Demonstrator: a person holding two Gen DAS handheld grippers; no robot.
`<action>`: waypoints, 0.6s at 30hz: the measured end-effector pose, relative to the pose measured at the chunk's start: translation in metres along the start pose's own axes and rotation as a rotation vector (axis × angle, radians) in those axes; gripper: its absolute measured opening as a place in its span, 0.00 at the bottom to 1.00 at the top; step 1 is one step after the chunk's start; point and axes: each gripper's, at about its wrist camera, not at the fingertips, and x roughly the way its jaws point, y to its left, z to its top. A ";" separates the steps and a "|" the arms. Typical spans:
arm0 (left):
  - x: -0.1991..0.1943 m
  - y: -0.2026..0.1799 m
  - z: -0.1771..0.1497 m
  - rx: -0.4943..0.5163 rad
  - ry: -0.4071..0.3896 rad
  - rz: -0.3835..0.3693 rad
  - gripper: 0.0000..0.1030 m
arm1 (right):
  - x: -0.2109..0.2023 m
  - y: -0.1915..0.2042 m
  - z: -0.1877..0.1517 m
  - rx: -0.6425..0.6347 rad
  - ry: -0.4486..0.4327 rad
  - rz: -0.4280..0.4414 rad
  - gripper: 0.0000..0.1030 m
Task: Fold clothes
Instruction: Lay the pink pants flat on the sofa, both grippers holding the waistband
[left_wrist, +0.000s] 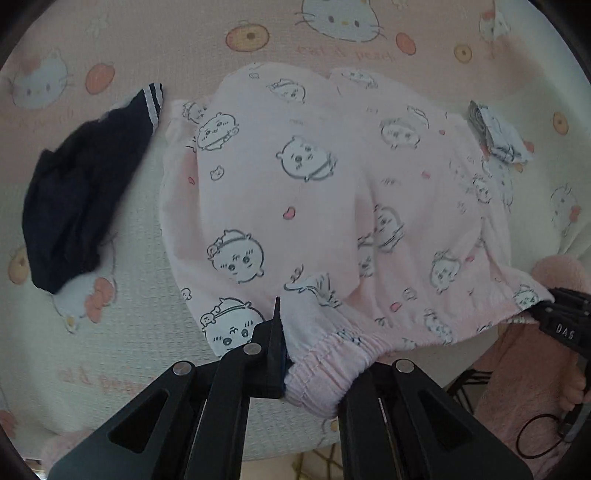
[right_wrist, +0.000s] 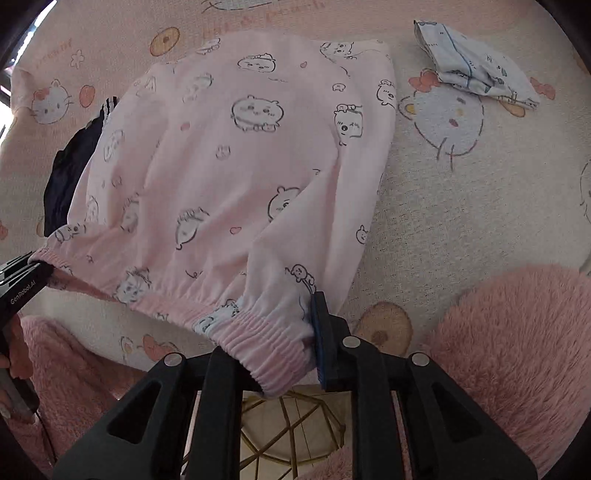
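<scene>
Pink pyjama trousers (left_wrist: 314, 184) with a cartoon-animal print lie on a Hello Kitty sheet (left_wrist: 110, 332); they also show in the right wrist view (right_wrist: 240, 166). My left gripper (left_wrist: 295, 354) is shut on the left end of the elastic waistband (left_wrist: 332, 354). My right gripper (right_wrist: 295, 350) is shut on the waistband's right end (right_wrist: 266, 350). The waistband is lifted a little and stretched between the two grippers. The right gripper shows at the right edge of the left wrist view (left_wrist: 561, 317). The left gripper shows at the left edge of the right wrist view (right_wrist: 22, 284).
A crumpled navy garment (left_wrist: 77, 199) with white stripes lies left of the trousers. A small folded white-and-blue cloth (right_wrist: 476, 66) lies at the far right. My fluffy pink sleeves (right_wrist: 517, 350) are near the bed's front edge. Floor shows below the edge (right_wrist: 295, 424).
</scene>
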 end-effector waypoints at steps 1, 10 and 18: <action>0.003 0.002 -0.003 -0.021 -0.008 -0.023 0.05 | -0.001 0.003 0.001 -0.025 -0.002 -0.007 0.22; 0.025 0.020 -0.024 -0.186 -0.076 -0.218 0.05 | -0.006 0.031 -0.010 -0.235 0.056 -0.022 0.32; 0.017 0.013 -0.030 -0.163 -0.100 -0.248 0.05 | -0.023 0.113 -0.039 -0.562 -0.092 0.028 0.34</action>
